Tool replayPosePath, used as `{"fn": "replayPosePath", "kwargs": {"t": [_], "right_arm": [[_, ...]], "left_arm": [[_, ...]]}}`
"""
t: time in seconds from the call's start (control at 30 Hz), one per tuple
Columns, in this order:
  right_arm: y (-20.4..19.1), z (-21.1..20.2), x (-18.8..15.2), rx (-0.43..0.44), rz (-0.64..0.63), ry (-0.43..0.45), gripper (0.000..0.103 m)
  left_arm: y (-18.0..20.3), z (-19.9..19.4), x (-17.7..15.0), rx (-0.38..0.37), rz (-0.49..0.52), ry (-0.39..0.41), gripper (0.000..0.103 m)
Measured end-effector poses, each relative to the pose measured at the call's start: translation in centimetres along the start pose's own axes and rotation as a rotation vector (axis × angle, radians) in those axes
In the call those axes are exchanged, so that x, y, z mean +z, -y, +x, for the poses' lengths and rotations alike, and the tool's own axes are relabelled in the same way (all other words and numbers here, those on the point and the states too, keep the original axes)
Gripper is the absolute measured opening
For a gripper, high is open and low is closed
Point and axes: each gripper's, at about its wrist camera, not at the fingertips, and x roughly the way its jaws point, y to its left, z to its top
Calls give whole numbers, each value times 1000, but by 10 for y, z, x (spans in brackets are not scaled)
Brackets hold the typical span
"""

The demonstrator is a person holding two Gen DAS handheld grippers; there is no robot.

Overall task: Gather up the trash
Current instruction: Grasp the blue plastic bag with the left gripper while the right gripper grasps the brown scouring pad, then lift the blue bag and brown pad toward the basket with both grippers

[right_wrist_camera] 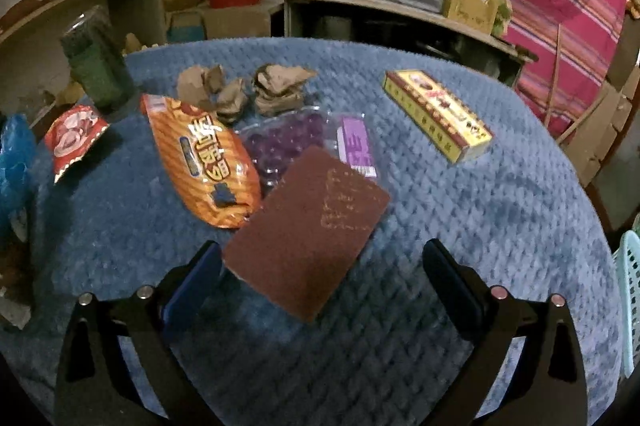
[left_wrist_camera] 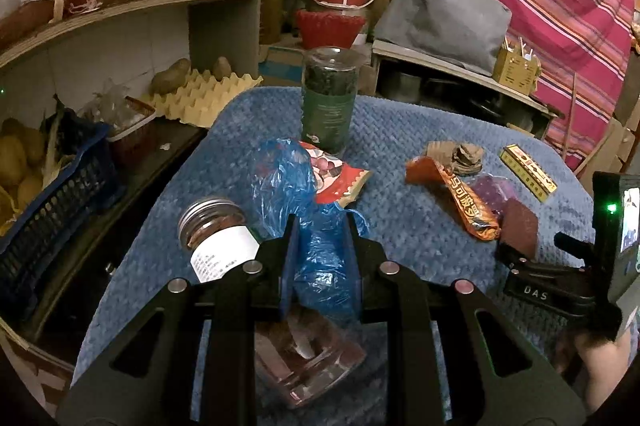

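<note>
Left hand-held gripper [left_wrist_camera: 320,226] clamped on one blue plastic bag [left_wrist_camera: 296,186]; right hand-held gripper [right_wrist_camera: 322,258] apart, near one brown pad [right_wrist_camera: 308,230]; two snack wrappers: orange [right_wrist_camera: 204,158], red [right_wrist_camera: 72,138]; one yellow box [right_wrist_camera: 438,114] far right.

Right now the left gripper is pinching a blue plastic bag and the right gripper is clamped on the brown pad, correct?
Not quite. The left gripper does pinch the blue plastic bag, but the right gripper is open, its jaws wide apart around the brown pad, as the right wrist view shows.
</note>
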Motion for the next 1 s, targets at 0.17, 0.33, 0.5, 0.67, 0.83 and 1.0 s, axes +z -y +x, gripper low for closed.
{"fn": "replayPosePath", "kwargs": {"t": [0.17, 0.33, 0.5, 0.67, 0.83, 1.0], "right_arm": [[1, 4, -3, 54, -10, -32, 63], [11, -1, -6, 78, -4, -28, 63], [34, -8, -9, 62, -1, -27, 63], [62, -18, -12, 42, 0, -17, 63], [80, -31, -13, 32, -24, 20, 63], [101, -42, -15, 18, -46, 46, 63]], "left_arm": [[4, 2, -2, 2, 9, -9, 21], [10, 2, 0, 6, 20, -2, 21], [16, -1, 1, 2, 23, 5, 21], [27, -5, 2, -5, 44, 15, 21], [41, -10, 3, -18, 58, 27, 21], [57, -12, 4, -33, 70, 30, 21]]}}
